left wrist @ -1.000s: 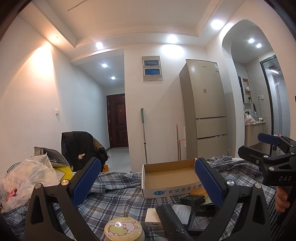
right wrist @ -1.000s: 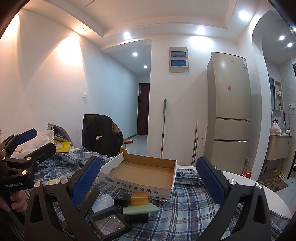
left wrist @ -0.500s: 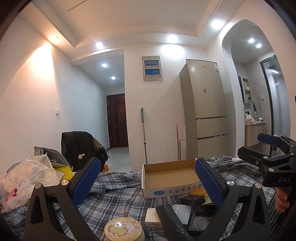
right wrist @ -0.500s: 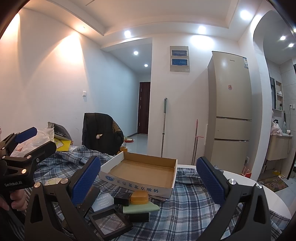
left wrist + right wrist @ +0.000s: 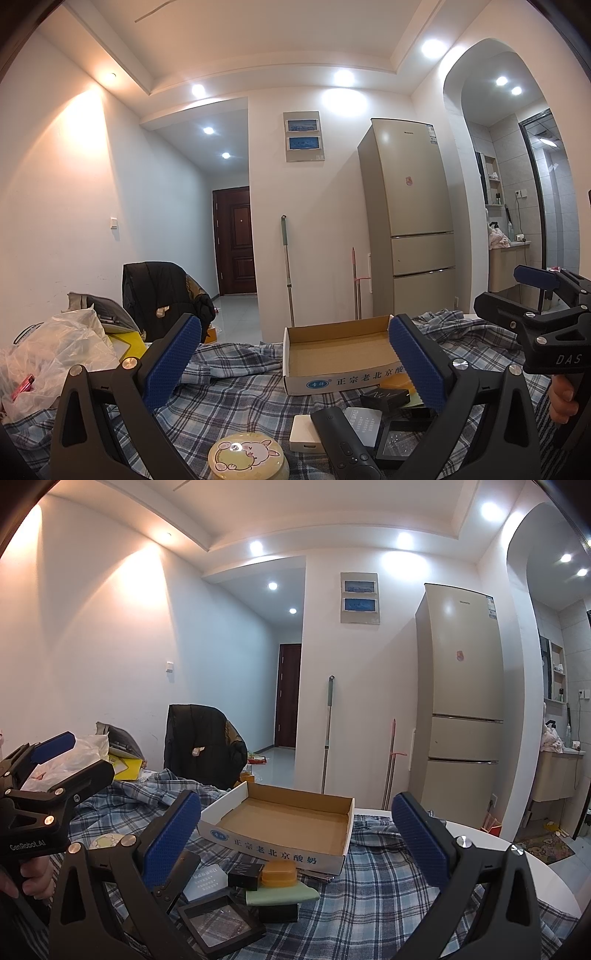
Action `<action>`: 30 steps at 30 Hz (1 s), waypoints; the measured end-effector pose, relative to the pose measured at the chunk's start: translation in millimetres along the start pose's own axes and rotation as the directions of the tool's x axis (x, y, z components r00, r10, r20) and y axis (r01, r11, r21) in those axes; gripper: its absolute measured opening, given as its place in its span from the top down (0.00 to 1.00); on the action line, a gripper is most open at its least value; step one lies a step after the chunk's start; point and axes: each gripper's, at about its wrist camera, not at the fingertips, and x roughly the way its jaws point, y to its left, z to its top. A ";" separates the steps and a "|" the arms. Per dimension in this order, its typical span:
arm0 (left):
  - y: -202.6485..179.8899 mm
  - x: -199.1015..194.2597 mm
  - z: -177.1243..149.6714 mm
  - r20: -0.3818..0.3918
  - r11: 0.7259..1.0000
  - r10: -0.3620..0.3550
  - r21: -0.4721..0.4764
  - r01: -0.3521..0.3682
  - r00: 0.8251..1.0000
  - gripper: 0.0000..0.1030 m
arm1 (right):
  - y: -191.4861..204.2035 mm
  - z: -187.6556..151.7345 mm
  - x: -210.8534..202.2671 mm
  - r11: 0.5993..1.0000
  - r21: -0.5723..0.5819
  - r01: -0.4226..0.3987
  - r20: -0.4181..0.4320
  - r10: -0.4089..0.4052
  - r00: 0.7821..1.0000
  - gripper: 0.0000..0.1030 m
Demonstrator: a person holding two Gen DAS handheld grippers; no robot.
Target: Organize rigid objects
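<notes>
**Both grippers wide apart above a cluttered plaid table**

The table (image 5: 480, 834), white and round at its bare right edge, carries a blue plaid cloth (image 5: 229, 398) across most of its top. On the far side of it sits the shallow cardboard tray (image 5: 332, 382), open-topped, nothing inside it, its printed front wall facing the cameras. Open cloth runs to the right of the tray in the right wrist view, out to the bare table rim.

At the left edge, a crumpled plastic bag (image 5: 59, 350) is piled up, with a dark jacket (image 5: 162, 291) draped over a chair behind it.

Now the small stuff, bunched just in front of the tray. A black remote control (image 5: 343, 443) lies nearest the left camera, a white block (image 5: 304, 437) touching its left side. A round yellow tin (image 5: 247, 459) with a rabbit on its lid sits apart, to the left. A black framed display case (image 5: 221, 925) lies flat; just behind it, an orange box (image 5: 279, 873) rests on a pale green slab (image 5: 284, 891), with a small black box (image 5: 245, 878) beside it.

The left gripper (image 5: 291, 365) hangs with its blue pads spread wide, gripping nothing. The right gripper (image 5: 295, 838) does the same, jaws well apart, tray framed between them. Each is held by a hand (image 5: 27, 877).
</notes>
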 end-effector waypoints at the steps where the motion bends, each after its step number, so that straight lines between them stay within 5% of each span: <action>1: 0.1 -0.1 0.0 0.001 1.000 0.000 0.000 0.000 1.000 0.00 | -0.2 -0.1 -0.1 1.000 0.001 0.000 0.000 0.000 1.000 0.00; 30: 0.0 3.9 1.0 -0.005 1.000 -0.001 -0.006 0.001 1.000 0.00 | -5.7 -2.8 6.4 0.999 0.032 0.017 -0.037 -0.015 0.999 0.00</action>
